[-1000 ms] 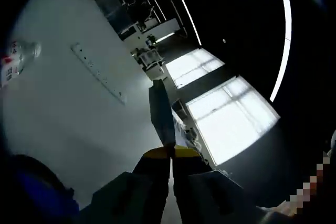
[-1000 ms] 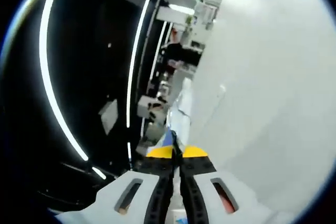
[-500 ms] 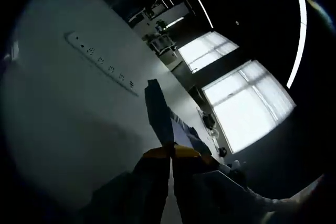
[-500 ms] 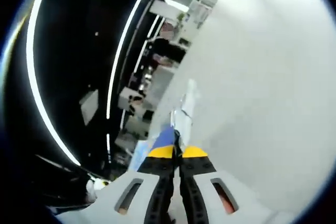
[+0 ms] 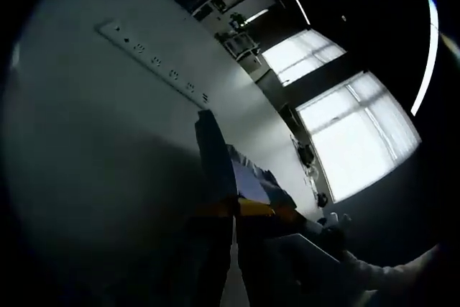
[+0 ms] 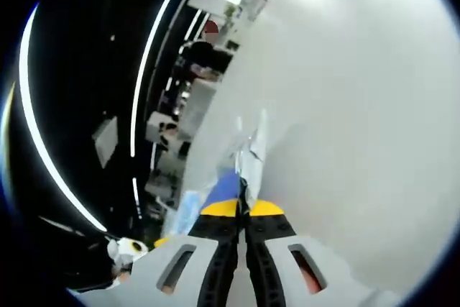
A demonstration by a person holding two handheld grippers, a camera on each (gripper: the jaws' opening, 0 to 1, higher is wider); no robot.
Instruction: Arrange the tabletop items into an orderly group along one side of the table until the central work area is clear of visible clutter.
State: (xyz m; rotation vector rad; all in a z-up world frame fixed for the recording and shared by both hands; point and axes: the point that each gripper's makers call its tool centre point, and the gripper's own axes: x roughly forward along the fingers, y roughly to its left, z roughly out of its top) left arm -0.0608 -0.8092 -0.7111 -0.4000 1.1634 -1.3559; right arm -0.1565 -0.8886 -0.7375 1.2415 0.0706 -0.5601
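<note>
My left gripper (image 5: 235, 210) is shut on a thin dark-blue flat item (image 5: 214, 154) that stands edge-on straight up from the jaws, over the white table (image 5: 86, 149). In the right gripper view, my right gripper (image 6: 241, 208) is shut on a blue item with a shiny, crinkled far end (image 6: 244, 165), held close above the white table (image 6: 359, 120). Whether both grippers hold the same item I cannot tell.
A long inset socket strip (image 5: 154, 64) runs across the table beyond the left gripper. Bright windows (image 5: 352, 141) and desks lie past the table's far edge. A person's pale sleeve (image 5: 374, 275) shows at the lower right. A dark room with light strips (image 6: 147, 55) lies left of the table.
Both views have swung and dropped closer to the table. The bottle at the left edge of the left gripper view has gone out of sight. Both grippers stay shut on the blue item.
</note>
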